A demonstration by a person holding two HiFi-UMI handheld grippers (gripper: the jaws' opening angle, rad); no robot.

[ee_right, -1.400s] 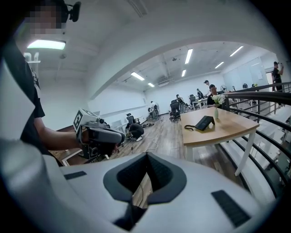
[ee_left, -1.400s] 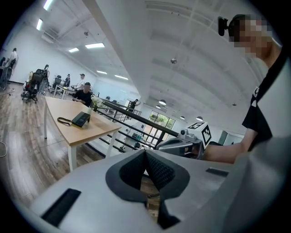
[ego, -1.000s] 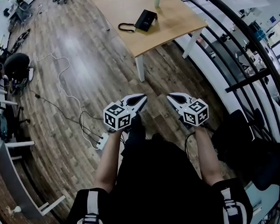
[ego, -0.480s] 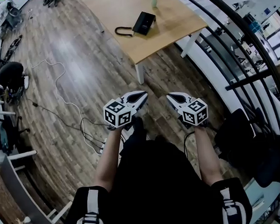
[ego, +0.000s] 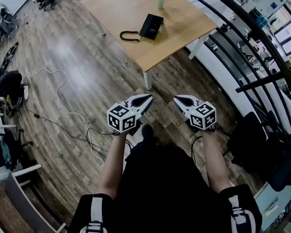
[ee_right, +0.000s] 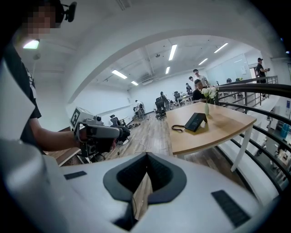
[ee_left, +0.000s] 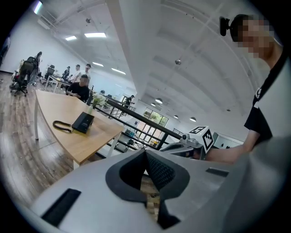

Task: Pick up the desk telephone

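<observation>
- Frame centre: left claw (ego: 148, 99) and right claw (ego: 177, 101), both pressed together, empty.
- Top centre: desk telephone (ego: 151, 26) on the counter (ego: 186, 22), well apart from them.

Black desk telephone (ego: 151, 26), tan table (ego: 179, 32)

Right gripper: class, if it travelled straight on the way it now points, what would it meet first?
Probably the floor, short of the table: the right gripper, shut and empty, tilts downward, and floorboards show just beyond its jaws. Depth is unclear.
</observation>
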